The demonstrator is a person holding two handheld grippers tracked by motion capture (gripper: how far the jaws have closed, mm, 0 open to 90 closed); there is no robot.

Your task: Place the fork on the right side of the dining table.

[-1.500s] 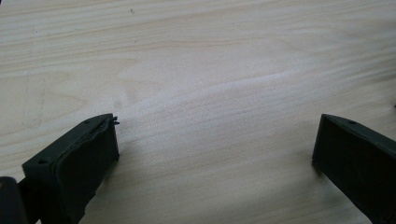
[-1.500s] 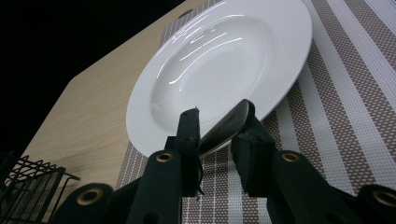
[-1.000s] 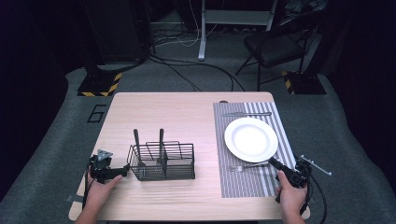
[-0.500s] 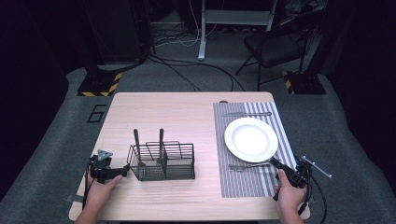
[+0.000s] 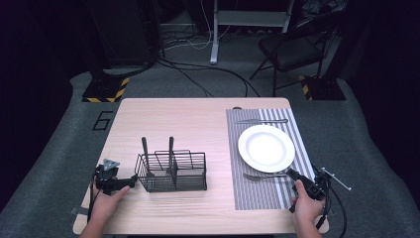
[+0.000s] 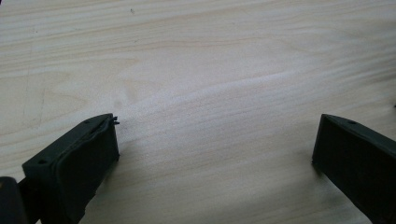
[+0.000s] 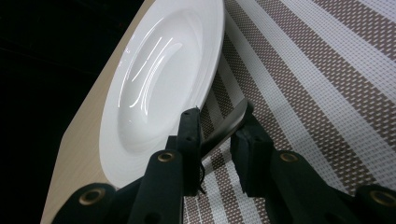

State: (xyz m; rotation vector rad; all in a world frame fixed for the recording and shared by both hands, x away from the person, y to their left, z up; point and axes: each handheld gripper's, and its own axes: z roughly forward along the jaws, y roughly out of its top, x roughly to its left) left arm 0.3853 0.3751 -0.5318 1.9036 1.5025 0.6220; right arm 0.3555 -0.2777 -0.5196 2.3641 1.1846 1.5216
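- The right gripper has just been opening its jaws a little. In the right gripper view the end of the fork handle is between them.
- The jaws are now only narrowly apart. I see a small gap beside the handle, so I judge the pads do not clamp it at this moment.
- Compared with one second ago, the fork lies at almost the same place in the high view, flat on the striped placemat. The right hand has also hardly shifted.
- My reading: either the fork was just set down here, or the grip is being adjusted. The pictures do not decide which one.
- The fork lies just in front of the white plate, on the person's side. Its tines point to the left and its handle end reaches into the right gripper.
- The left gripper rests as before on the wooden table, just beside the left end of the wire basket.
- In its own view the left gripper stands wide open, with only bare wood between the jaws.
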